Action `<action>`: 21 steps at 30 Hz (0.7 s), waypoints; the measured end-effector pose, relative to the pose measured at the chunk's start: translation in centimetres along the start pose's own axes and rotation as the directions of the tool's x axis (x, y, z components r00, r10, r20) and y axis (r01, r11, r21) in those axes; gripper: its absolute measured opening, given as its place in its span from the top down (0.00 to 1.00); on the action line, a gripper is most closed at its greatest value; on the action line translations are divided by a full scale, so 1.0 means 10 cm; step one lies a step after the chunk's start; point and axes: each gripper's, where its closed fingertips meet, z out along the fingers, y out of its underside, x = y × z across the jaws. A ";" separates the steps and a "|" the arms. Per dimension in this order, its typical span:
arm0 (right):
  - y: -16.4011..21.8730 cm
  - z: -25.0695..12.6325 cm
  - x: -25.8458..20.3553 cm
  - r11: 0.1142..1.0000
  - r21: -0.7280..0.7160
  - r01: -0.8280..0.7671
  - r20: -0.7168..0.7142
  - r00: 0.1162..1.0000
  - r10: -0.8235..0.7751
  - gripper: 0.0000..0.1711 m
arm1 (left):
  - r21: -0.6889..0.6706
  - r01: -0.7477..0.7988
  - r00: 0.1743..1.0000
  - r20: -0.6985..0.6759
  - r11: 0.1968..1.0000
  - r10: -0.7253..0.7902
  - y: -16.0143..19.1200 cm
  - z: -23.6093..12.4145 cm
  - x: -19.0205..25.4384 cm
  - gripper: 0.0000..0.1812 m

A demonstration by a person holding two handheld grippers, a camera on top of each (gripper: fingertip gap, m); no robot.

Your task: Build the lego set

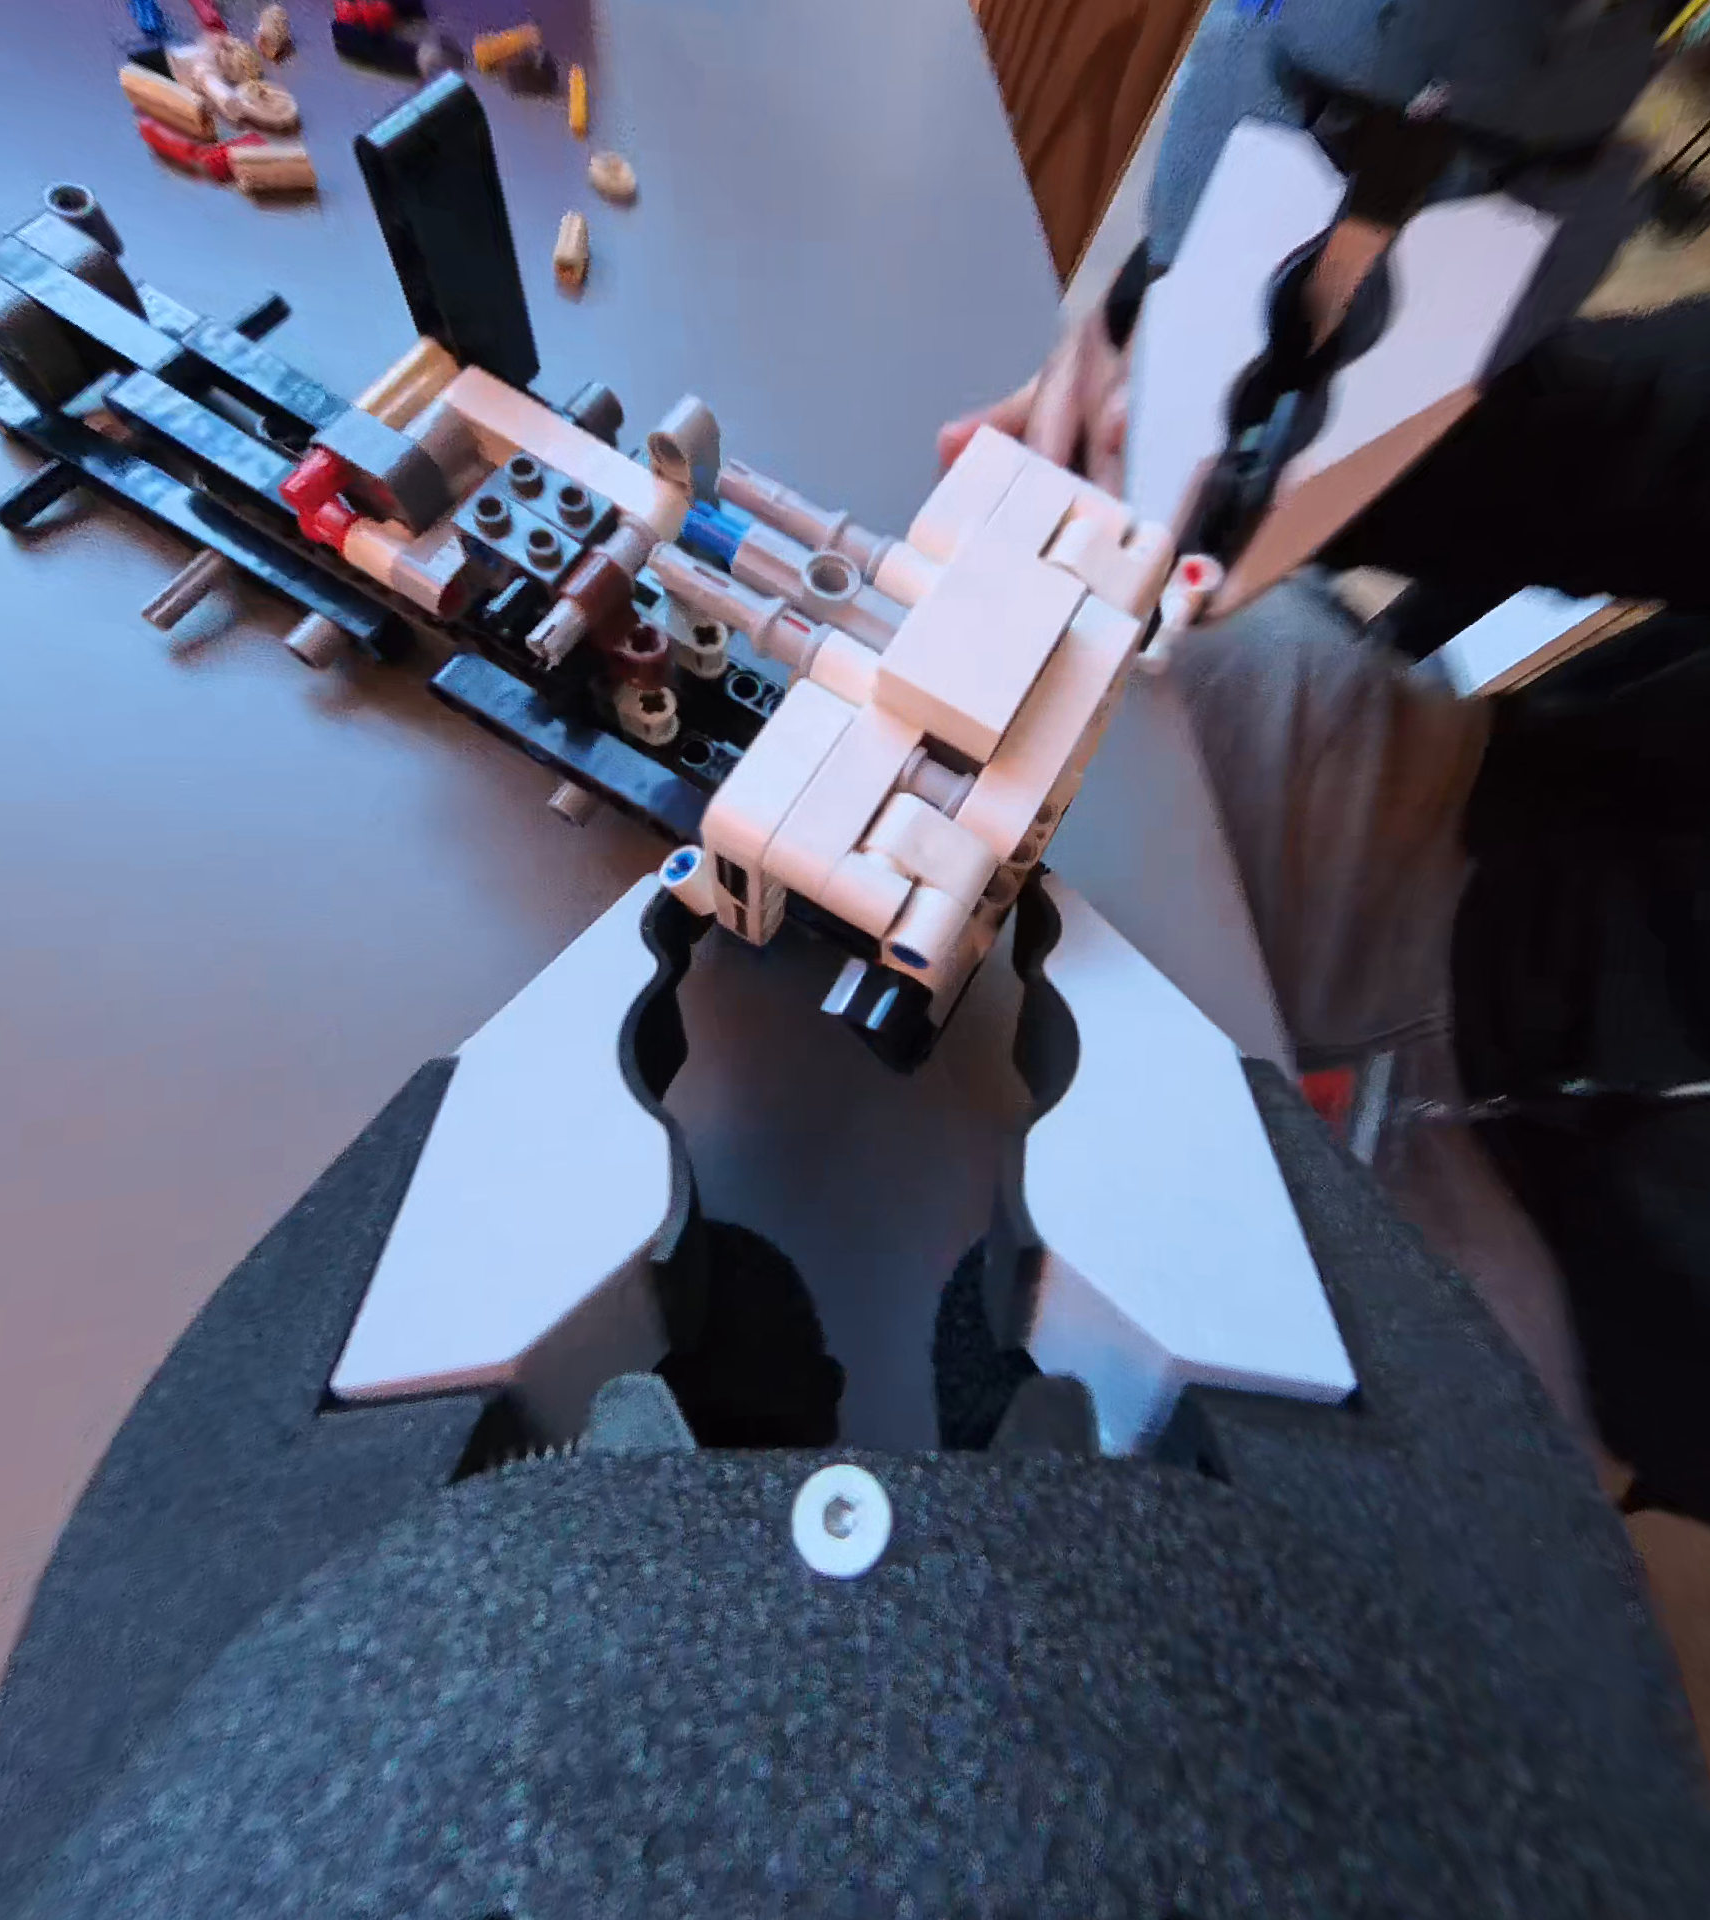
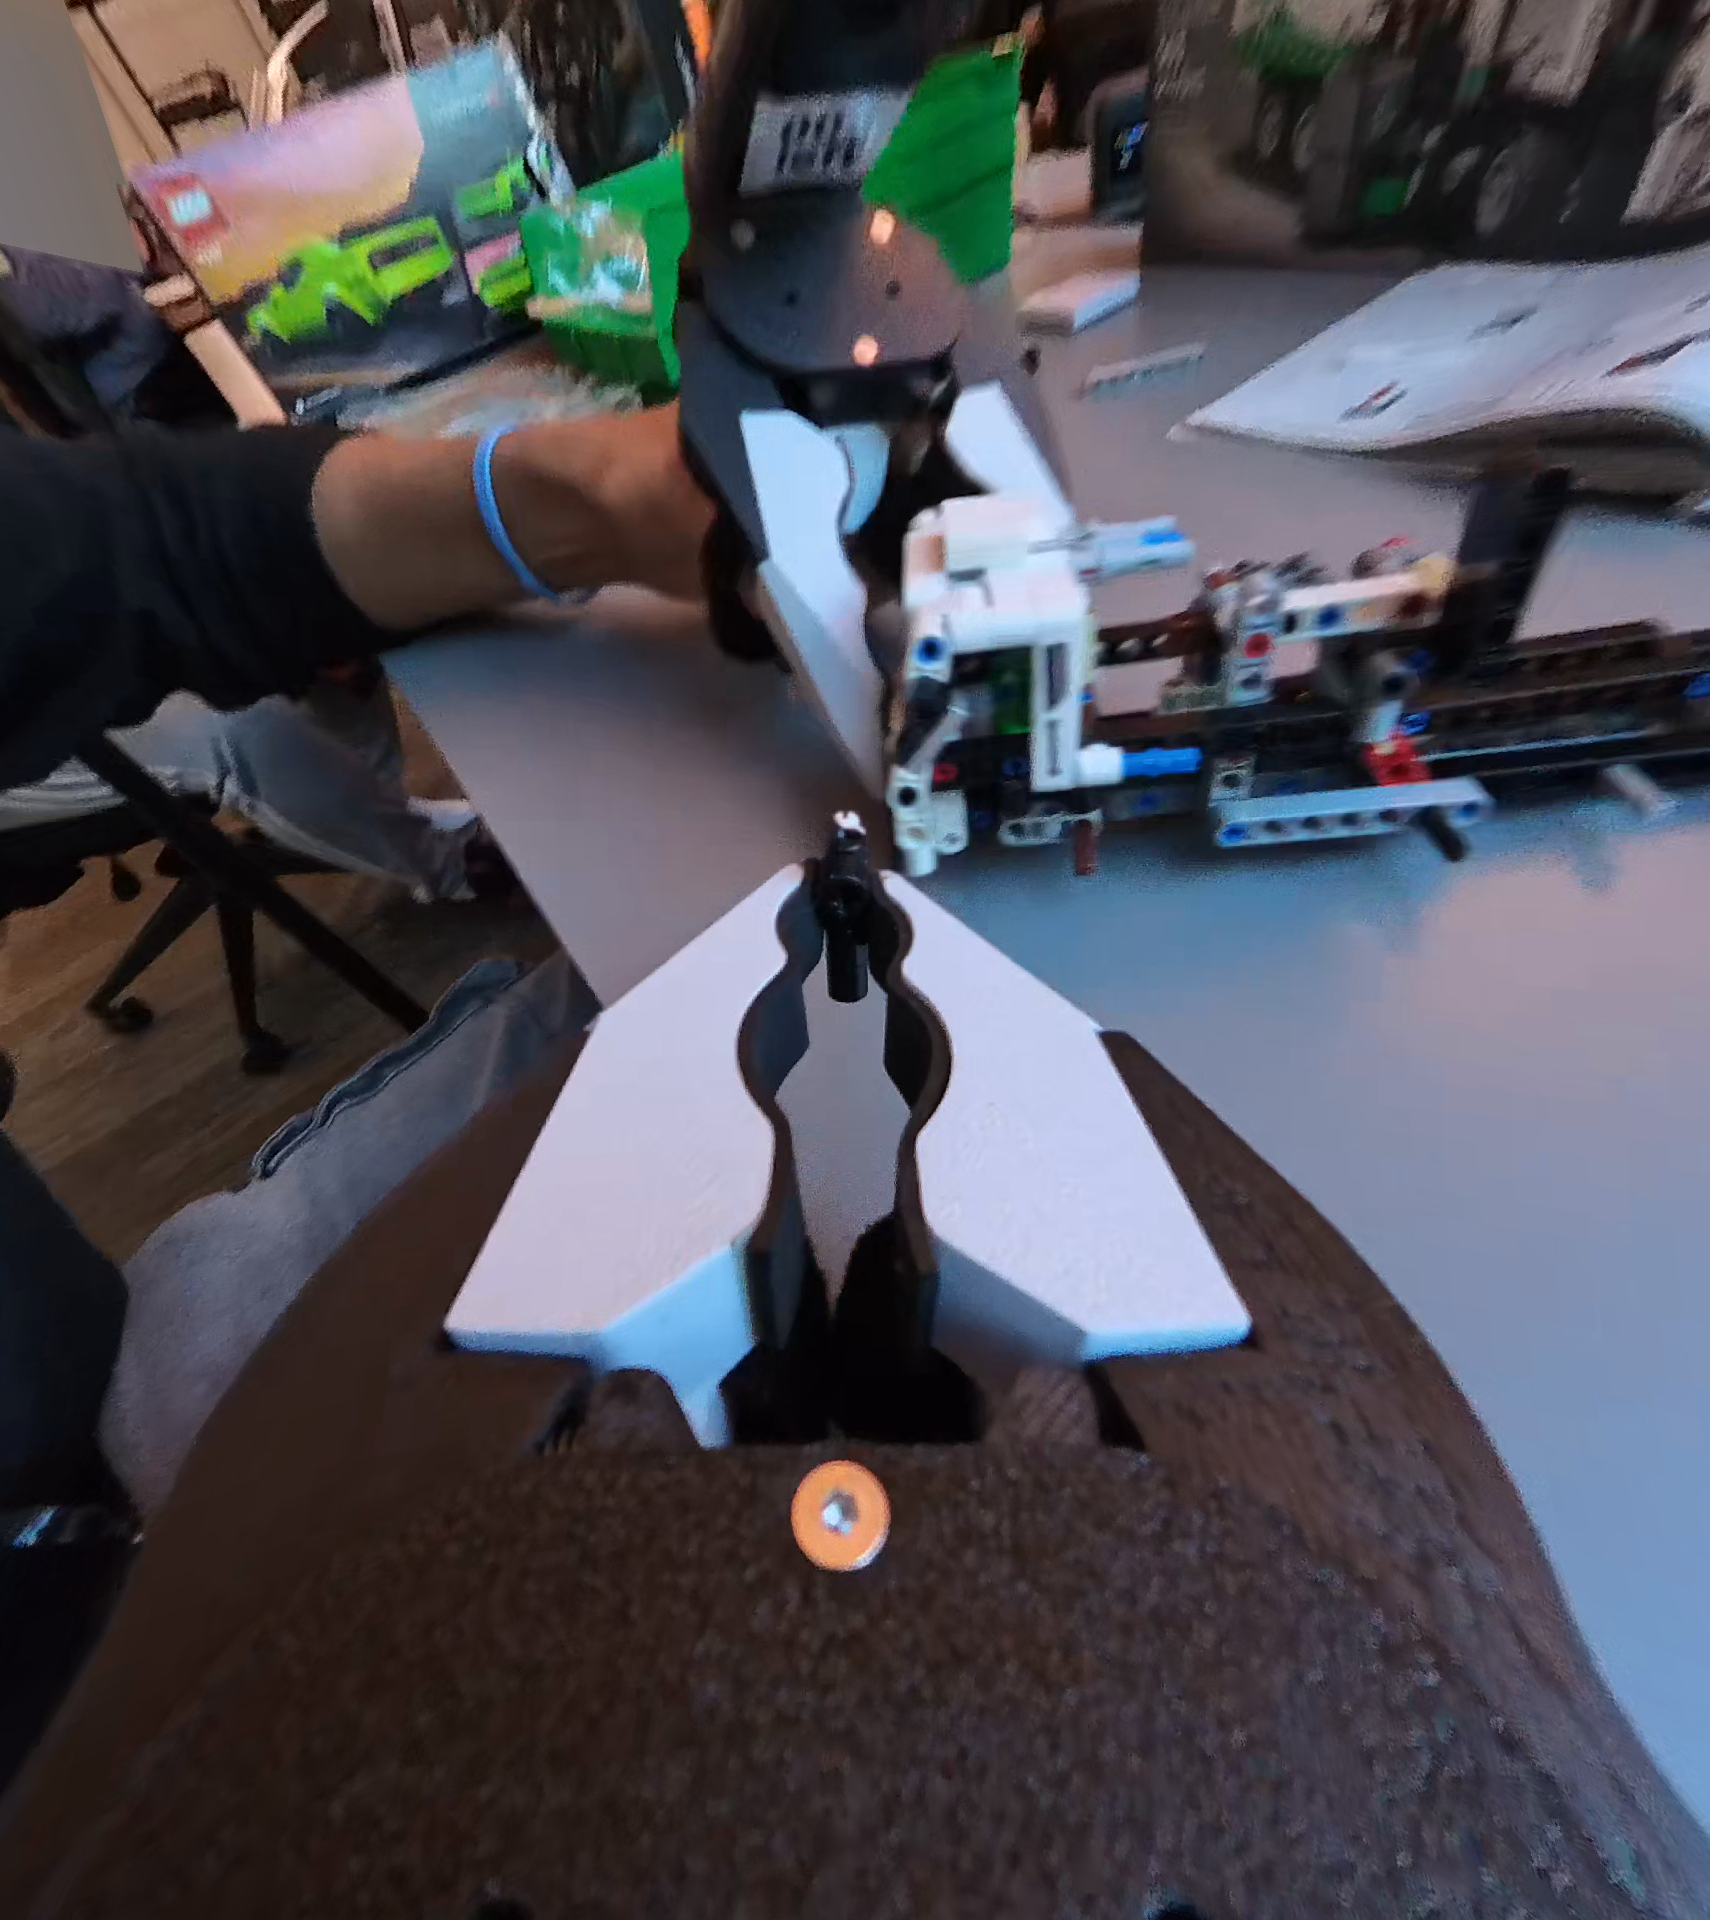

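Observation:
A long truck model (image 1: pixel 539 582) with a black chassis and a white cab (image 1: pixel 944 707) lies on the dark table (image 1: pixel 207 935). My left gripper (image 1: pixel 846 914) has its jaws against both sides of the cab's front end and holds it. It also shows in the right wrist view (image 2: pixel 830 582), straddling the cab (image 2: pixel 996 644). My right gripper (image 2: pixel 846 888) is shut on a small black pin piece (image 2: pixel 844 935) with a white tip, just short of the cab's lower front corner. In the left wrist view the right gripper (image 1: pixel 1199 582) hovers beside the cab's right side.
Loose tan, red and black pieces (image 1: pixel 217 114) lie at the table's far end. An open instruction booklet (image 2: pixel 1516 353), set boxes (image 2: pixel 331 239) and green bags (image 2: pixel 612 270) sit behind the model. The table edge (image 2: pixel 518 831) and a chair (image 2: pixel 207 883) lie left.

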 end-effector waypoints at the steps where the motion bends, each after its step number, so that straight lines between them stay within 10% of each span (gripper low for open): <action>1: -0.06 -0.03 0.07 1.000 0.025 -0.001 -0.026 1.000 0.002 0.96 | 0.039 0.046 0.998 -0.046 0.998 -0.044 -0.06 -0.02 0.05 0.65; 21: -0.16 0.14 0.07 1.000 -0.025 0.011 0.022 1.000 -0.010 0.96 | 0.096 0.189 0.975 -0.140 0.977 -0.175 -0.15 -0.03 0.11 0.68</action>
